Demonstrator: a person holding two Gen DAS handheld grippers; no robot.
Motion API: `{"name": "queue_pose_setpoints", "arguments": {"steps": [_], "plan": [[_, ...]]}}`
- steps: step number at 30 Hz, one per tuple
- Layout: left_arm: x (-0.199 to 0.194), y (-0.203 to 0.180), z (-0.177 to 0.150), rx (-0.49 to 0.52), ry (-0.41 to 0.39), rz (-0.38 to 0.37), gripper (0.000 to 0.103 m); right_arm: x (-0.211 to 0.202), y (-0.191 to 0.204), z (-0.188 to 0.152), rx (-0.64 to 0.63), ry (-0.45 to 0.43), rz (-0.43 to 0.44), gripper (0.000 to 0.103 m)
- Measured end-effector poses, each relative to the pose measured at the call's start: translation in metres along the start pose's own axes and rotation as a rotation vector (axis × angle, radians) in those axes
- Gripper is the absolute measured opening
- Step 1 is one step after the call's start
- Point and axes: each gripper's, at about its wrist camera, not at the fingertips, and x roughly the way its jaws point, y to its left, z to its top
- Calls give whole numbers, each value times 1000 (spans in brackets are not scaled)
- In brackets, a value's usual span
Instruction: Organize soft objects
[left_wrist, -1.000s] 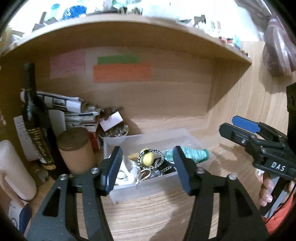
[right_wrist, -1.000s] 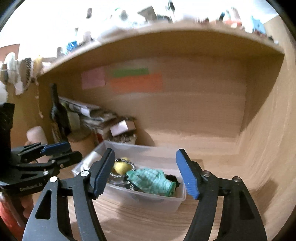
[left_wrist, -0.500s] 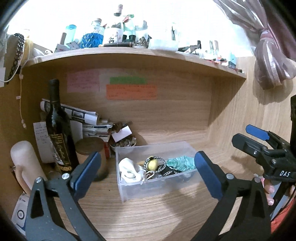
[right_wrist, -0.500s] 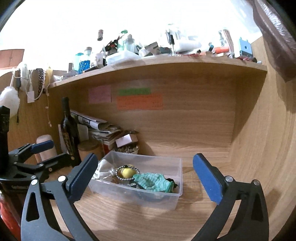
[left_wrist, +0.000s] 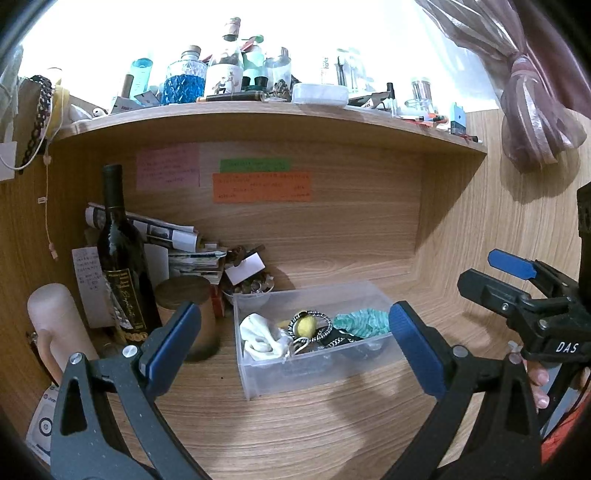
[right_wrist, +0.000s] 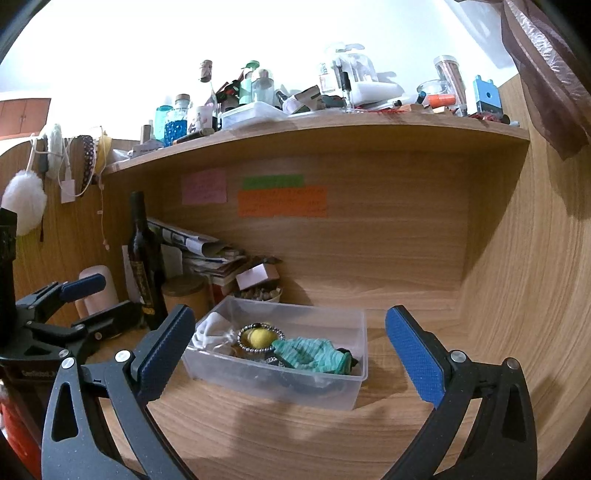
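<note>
A clear plastic box stands on the wooden desk under a shelf. It holds a white cloth, a yellow ball inside a beaded ring, a teal knitted piece and dark items. My left gripper is wide open and empty, held back in front of the box. My right gripper is wide open and empty, also in front of the box.
A dark wine bottle, a round wooden-lidded jar, stacked papers and a small bowl crowd the back left. A pale cylinder stands at far left. The shelf above carries several bottles.
Both grippers have pulled back from the box and opened wide. The box and its contents look smaller and farther away than a second ago.
</note>
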Motion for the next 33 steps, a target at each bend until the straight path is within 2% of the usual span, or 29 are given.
{"name": "queue_pose_setpoints", "arguments": {"steps": [33], "plan": [[5, -2, -4, 19, 7, -5, 103, -1, 2, -1, -2, -12, 3, 103]]}}
